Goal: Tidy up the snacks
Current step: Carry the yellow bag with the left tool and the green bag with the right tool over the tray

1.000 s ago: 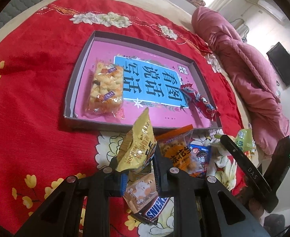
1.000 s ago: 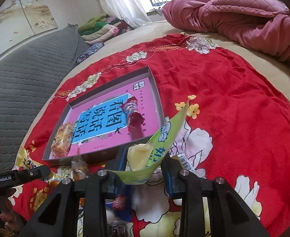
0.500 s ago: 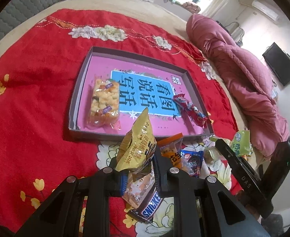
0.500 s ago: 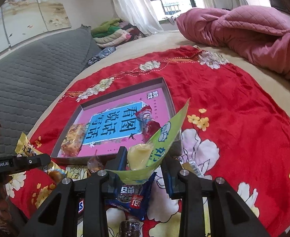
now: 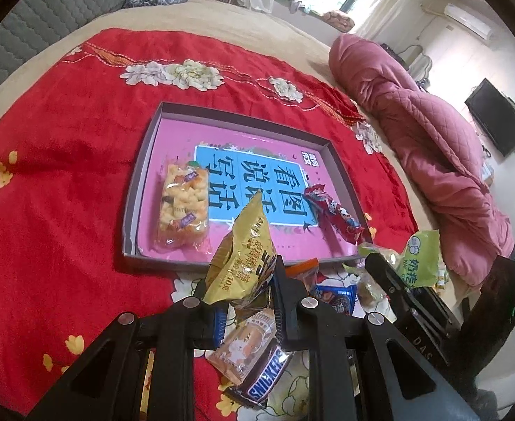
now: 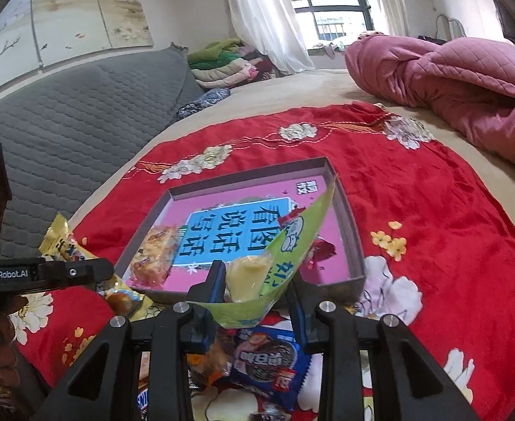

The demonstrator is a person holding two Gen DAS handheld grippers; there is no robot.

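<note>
Carrying snacks toward the tray (image 5: 141, 189), the left gripper (image 5: 238, 287) pinches a gold packet (image 5: 243, 256) and the right gripper (image 6: 254, 287) a green packet (image 6: 292, 245), both above the loose pile; next, release over bare tray floor

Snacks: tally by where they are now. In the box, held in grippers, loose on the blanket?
In the box: 2, the biscuit pack and the red wrapper.
Held: 2, the gold packet in the left gripper, the green packet in the right gripper.
Loose, clearly visible: 4, Snickers bar, cat-print packet, blue cookie pack, orange packet.
Total: 8.
</note>
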